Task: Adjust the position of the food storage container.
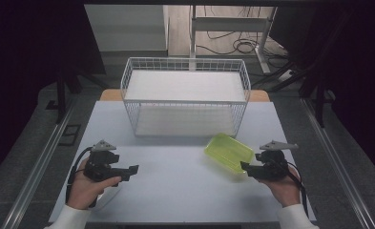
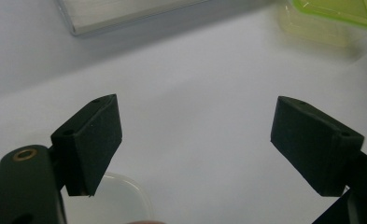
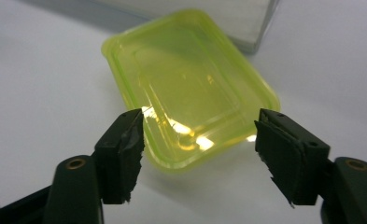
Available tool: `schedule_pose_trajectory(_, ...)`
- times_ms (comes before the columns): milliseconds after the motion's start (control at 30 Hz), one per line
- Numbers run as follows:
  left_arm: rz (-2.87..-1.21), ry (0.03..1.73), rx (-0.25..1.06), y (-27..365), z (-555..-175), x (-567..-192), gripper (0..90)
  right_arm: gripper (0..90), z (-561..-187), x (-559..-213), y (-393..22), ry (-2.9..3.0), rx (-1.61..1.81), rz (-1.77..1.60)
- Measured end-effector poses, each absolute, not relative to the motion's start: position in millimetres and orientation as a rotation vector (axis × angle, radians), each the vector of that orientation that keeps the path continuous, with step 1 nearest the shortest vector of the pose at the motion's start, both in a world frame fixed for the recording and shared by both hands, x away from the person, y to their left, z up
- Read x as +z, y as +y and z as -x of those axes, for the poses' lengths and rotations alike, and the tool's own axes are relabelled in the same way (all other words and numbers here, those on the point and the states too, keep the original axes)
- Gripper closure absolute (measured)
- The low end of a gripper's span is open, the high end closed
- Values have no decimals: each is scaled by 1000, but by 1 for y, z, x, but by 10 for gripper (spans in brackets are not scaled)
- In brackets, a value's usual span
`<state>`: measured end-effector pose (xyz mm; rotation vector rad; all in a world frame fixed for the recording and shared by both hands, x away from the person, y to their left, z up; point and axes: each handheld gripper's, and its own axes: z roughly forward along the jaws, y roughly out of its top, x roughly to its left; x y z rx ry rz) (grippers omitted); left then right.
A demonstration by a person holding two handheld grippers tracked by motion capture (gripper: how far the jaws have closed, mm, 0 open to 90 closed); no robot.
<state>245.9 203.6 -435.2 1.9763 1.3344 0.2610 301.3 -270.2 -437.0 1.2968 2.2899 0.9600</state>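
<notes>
No legible text, label, brand, number or sign on anything in view.

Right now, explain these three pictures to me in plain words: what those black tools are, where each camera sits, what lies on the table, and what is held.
A person sits at a white table and holds a hand tool in each hand, each with two black jaws: the left gripper and the right gripper.

The wide picture comes from a camera above the table. The other two come from cameras riding on each gripper, looking out between its jaws.

On the table stand a white wire basket and a yellow-green plastic container. A clear container lies under the left gripper.

Nothing is held. The left jaws stand wide open over bare table. The right gripper is open too, its jaws either side of the yellow-green container's near end, not pressing on it.
</notes>
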Motion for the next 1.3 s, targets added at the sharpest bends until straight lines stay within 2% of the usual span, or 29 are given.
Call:
schedule_pose_trajectory(400, -1967, 1336, 258, 208, -245, -435, 160, 455, -360, -435, -244, 2385, 916, -1282)
schedule_pose_trajectory(433, -1964, 1338, 255, 208, -246, -436, 160, 505, -373, -436, -239, 2386, 894, -1286)
schedule_pose_trajectory(467, -1966, 1338, 254, 208, -247, -436, 160, 505, -373, -436, -239, 2386, 894, -1286)
schedule_pose_trajectory(500, -1968, 1336, 252, 209, -247, -437, 160, 582, -384, -437, -235, 2389, 880, -1276)
schedule_pose_trajectory(833, -1961, 1358, 241, 215, -248, -442, 159, 889, -418, -442, -219, 2405, 790, -1182)
schedule_pose_trajectory(1300, -1949, 1340, 259, 210, -248, -439, 161, 894, -433, -460, -210, 2433, 646, -1071)
